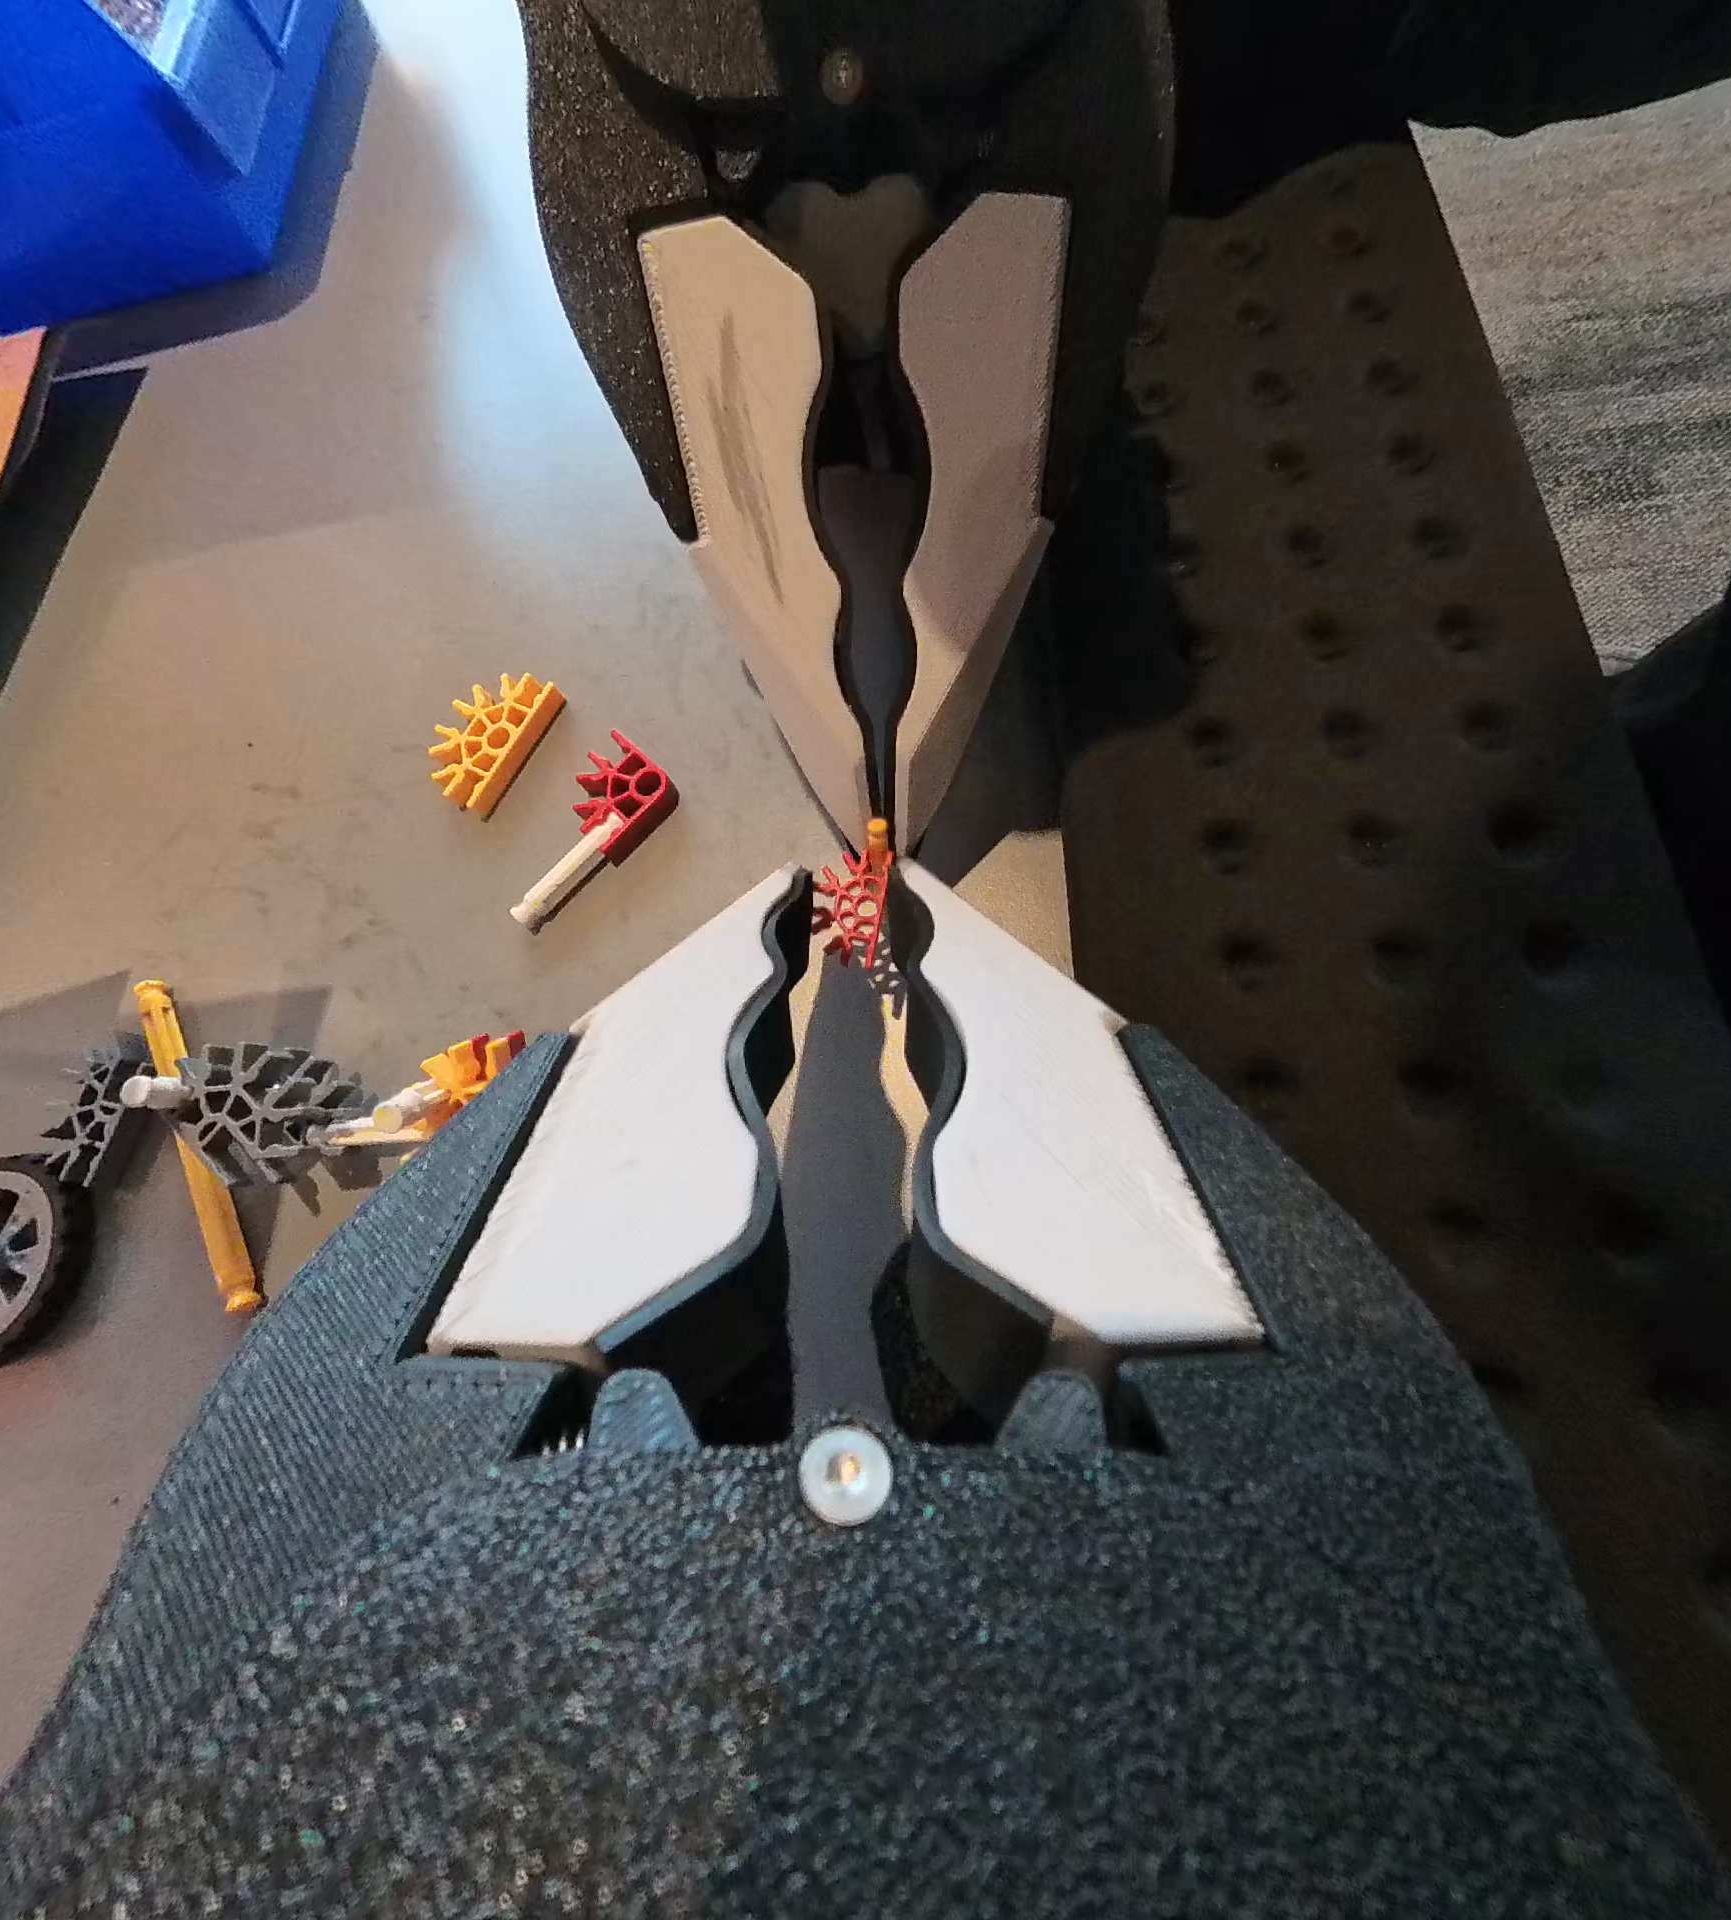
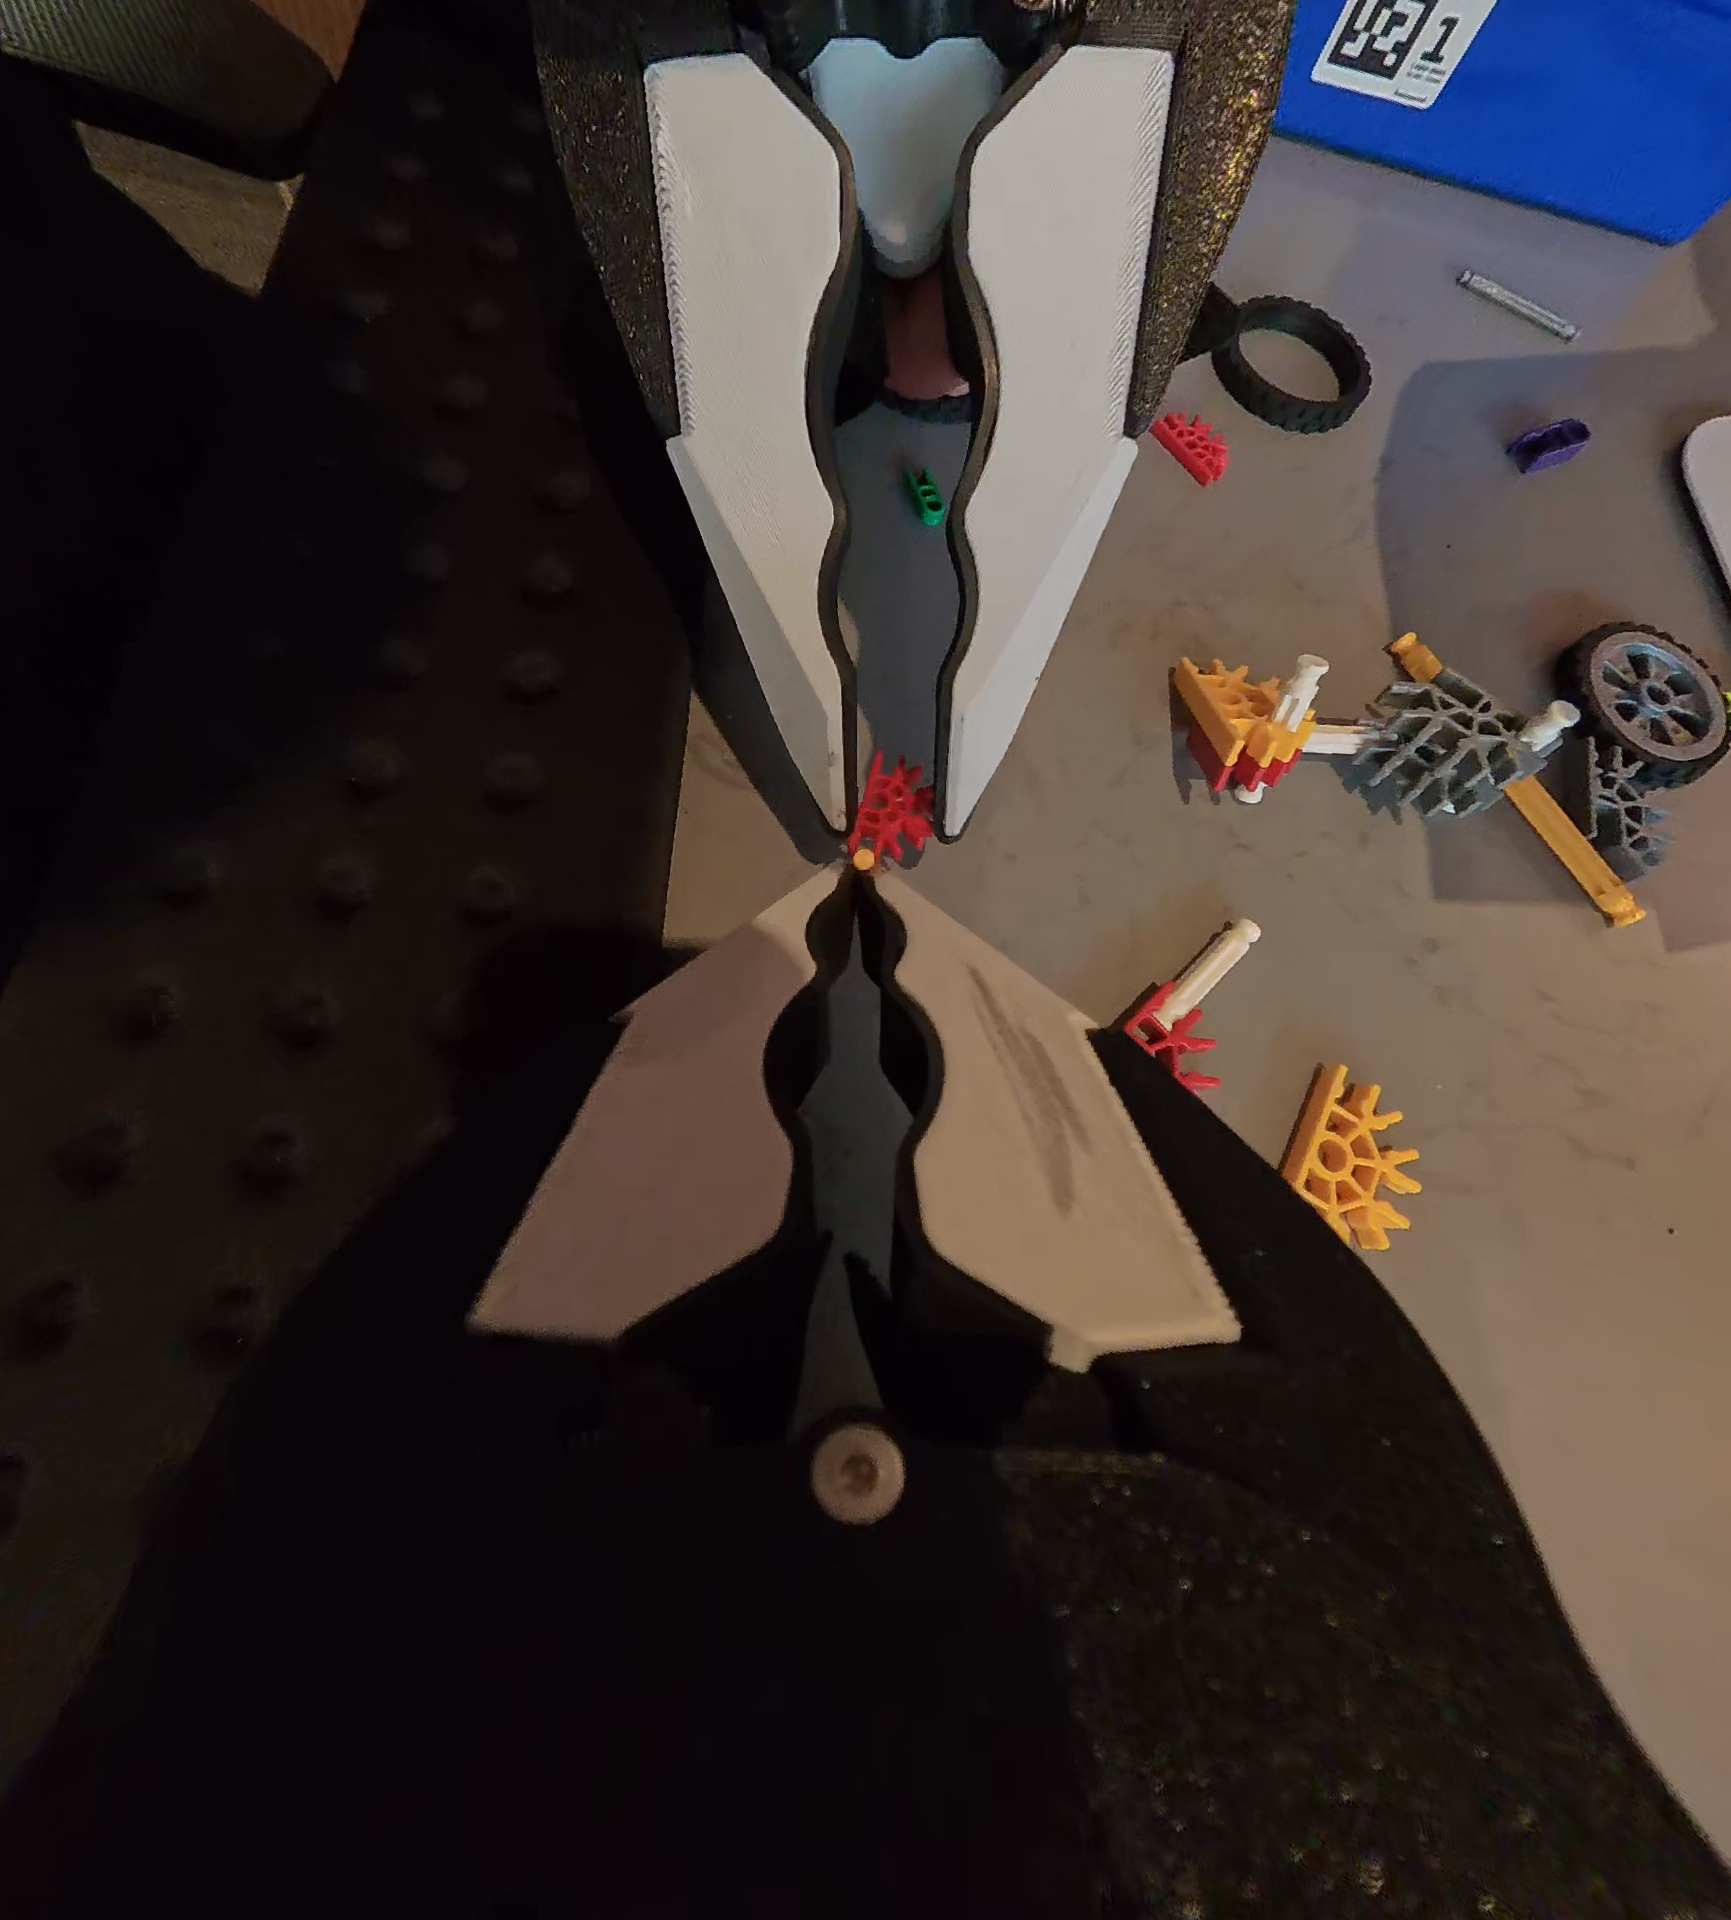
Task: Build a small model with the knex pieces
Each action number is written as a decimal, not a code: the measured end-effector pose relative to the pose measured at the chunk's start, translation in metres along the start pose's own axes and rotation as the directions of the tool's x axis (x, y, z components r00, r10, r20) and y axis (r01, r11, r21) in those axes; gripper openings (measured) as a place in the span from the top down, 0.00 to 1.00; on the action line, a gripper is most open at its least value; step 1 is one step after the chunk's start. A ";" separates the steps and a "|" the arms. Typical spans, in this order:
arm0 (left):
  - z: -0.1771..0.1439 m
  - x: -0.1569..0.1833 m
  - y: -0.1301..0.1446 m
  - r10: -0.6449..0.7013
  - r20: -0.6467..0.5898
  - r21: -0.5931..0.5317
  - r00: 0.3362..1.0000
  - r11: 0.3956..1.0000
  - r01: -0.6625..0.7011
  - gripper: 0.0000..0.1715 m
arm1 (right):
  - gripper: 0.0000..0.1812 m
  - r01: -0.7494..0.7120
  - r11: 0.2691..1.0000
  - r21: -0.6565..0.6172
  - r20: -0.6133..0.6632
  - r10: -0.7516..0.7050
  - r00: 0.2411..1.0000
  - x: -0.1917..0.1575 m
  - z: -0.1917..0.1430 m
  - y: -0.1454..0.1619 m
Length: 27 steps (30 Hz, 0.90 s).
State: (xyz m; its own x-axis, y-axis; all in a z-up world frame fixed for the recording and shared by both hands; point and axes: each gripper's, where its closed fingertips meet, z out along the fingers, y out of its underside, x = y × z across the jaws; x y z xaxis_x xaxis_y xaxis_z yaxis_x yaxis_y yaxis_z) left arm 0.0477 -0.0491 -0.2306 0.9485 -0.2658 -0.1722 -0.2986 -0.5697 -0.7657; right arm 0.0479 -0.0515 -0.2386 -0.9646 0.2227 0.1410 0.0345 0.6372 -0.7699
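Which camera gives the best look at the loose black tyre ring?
The right wrist view: the black tyre ring lies in plain sight on the table beside the left gripper. The left wrist view does not show it at all.

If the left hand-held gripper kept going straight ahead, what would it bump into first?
The right hand-held gripper. The left one points tip to tip at it, with only the red connector and an orange rod end between them.

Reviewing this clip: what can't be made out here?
- Orange rod: the right gripper hides all but its tip, both views.
- Red connector: partly covered by the left gripper; whether the rod is seated in it is unclear.
- Blue box: cut by the frame edge.
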 end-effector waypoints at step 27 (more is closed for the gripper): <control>0.005 -0.001 0.003 0.194 0.085 -0.126 0.977 0.975 -0.182 0.93 | 1.00 -0.063 0.996 -0.063 -0.002 0.063 0.998 0.001 0.004 0.005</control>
State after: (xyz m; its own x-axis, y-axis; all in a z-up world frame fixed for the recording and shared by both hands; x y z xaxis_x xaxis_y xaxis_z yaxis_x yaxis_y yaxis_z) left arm 0.0464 -0.0469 -0.2354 0.8782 -0.3036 -0.3696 -0.4774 -0.6050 -0.6373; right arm 0.0462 -0.0508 -0.2449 -0.9600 0.2640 0.0933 0.1119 0.6673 -0.7364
